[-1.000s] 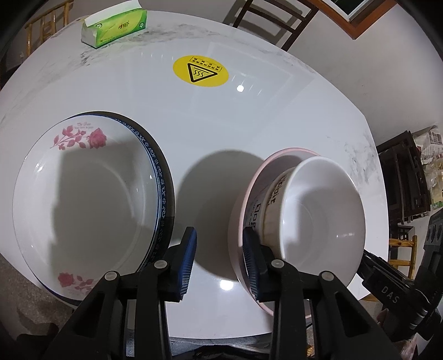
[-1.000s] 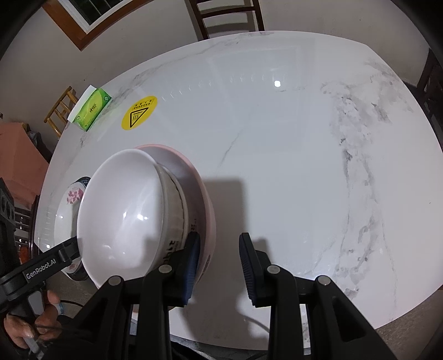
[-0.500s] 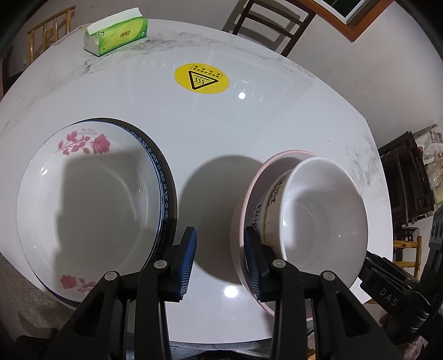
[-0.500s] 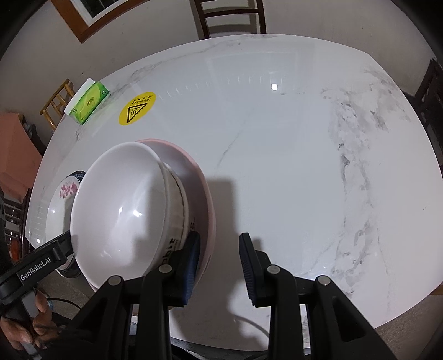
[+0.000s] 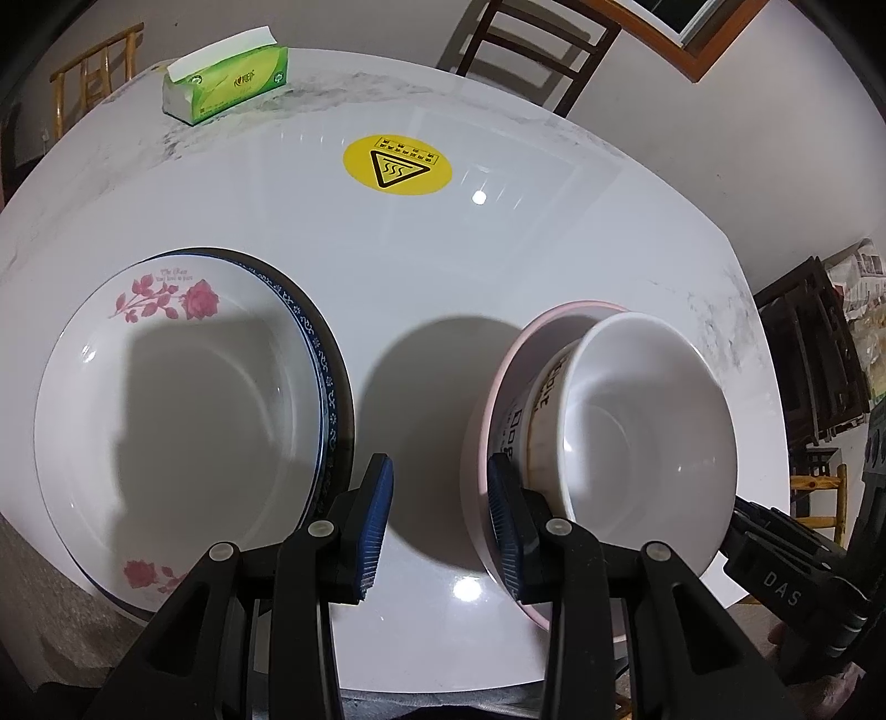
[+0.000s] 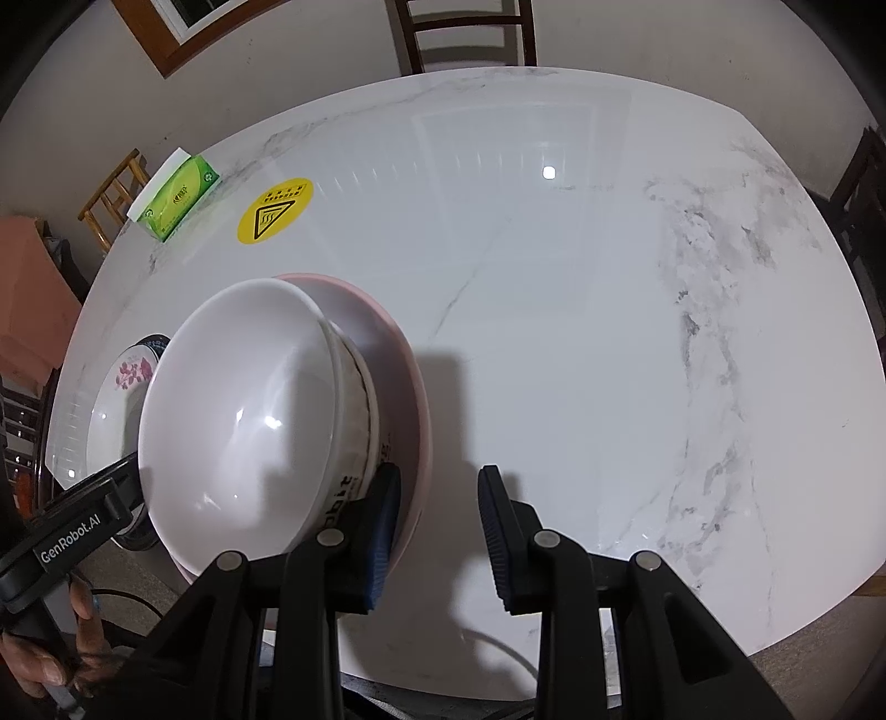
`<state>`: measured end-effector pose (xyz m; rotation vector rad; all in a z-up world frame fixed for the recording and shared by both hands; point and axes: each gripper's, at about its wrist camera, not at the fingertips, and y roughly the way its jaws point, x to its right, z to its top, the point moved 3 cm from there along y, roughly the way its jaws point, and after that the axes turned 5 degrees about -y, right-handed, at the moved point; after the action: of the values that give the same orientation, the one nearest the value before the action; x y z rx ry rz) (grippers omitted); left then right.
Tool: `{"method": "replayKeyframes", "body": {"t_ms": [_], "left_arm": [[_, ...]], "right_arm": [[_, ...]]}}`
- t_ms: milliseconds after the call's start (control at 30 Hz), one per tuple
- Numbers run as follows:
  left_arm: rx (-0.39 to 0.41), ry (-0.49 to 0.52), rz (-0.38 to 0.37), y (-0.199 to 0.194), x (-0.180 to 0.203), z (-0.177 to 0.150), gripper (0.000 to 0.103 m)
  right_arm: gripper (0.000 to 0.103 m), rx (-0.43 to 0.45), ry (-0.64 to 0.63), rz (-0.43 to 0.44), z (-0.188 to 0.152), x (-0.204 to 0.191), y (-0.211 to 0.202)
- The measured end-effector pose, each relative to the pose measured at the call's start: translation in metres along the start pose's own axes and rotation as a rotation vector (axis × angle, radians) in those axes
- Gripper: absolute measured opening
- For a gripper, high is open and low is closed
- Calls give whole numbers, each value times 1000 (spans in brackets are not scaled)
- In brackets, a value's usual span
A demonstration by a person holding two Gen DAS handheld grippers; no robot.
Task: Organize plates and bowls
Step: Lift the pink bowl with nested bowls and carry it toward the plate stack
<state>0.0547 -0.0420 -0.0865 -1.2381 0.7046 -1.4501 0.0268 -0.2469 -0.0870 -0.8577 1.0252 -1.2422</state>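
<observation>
A white plate with pink roses [image 5: 183, 421] lies on a blue-rimmed plate [image 5: 326, 376] at the table's near left. To its right a white bowl with black lettering [image 5: 637, 443] sits nested in a pink bowl [image 5: 498, 387]. My left gripper [image 5: 440, 520] hangs open over bare table between the two stacks, its right finger close to the pink rim. In the right wrist view the white bowl [image 6: 238, 415] and pink bowl [image 6: 398, 376] sit at lower left. My right gripper [image 6: 437, 531] is open and empty, its left finger against the pink bowl's edge.
The round marble table [image 6: 581, 332] carries a green tissue box [image 5: 227, 83] and a yellow warning sticker [image 5: 397, 164] at the far side. Wooden chairs [image 6: 465, 33] stand behind it. A hand [image 6: 50, 659] holds the left gripper's handle.
</observation>
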Motion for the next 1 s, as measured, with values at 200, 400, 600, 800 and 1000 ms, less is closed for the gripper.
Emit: {"method": "replayKeyframes", "body": {"t_ms": [200, 400, 600, 800, 1000], "left_arm": [[0, 7, -9, 0, 0, 1, 29], [-1, 15, -27, 0, 1, 2, 22], [11, 41, -25, 0, 7, 1, 12], [9, 43, -32, 0, 10, 2, 7], [3, 29, -41, 0, 9, 3, 6]], "right_arm": [[30, 11, 0, -3, 0, -1, 0], [29, 30, 18, 19, 1, 2, 0], [19, 42, 37, 66, 1, 2, -1], [13, 37, 50, 81, 2, 0, -1], [13, 33, 59, 80, 3, -1, 1]]}}
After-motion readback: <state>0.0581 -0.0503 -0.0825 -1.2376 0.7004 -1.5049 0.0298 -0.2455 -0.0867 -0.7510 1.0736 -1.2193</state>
